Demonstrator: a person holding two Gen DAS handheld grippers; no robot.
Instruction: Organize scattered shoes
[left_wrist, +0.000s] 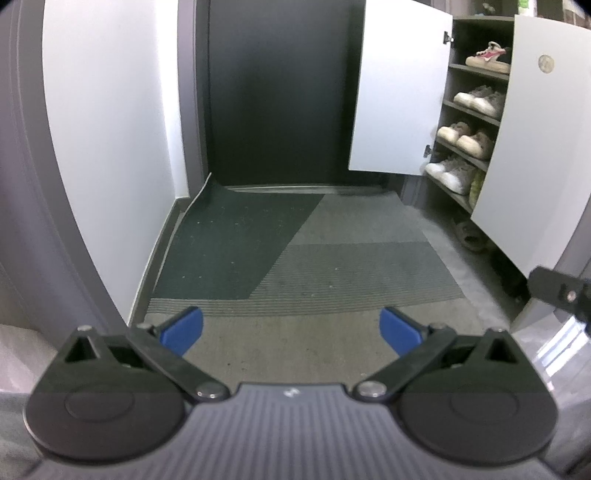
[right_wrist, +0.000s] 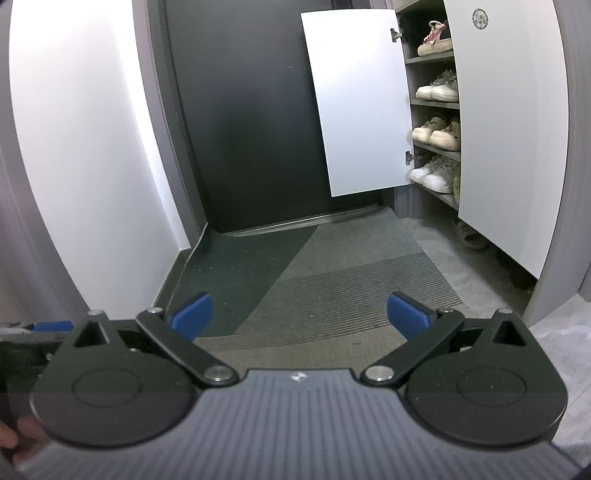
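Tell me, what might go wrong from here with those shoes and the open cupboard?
1. The cupboard doors stand wide open, so a hand-held gripper could knock one on the way in.
2. The shelves look nearly full of sneakers, so adding a shoe might push a pair off.
3. The slipper lies half under the cupboard, easy to miss or awkward to grab.

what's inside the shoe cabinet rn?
Shoe cabinet, both doors open: four shelves, a pink sandal on top, light sneaker pairs on the three below. The near door hides each shelf's right part.
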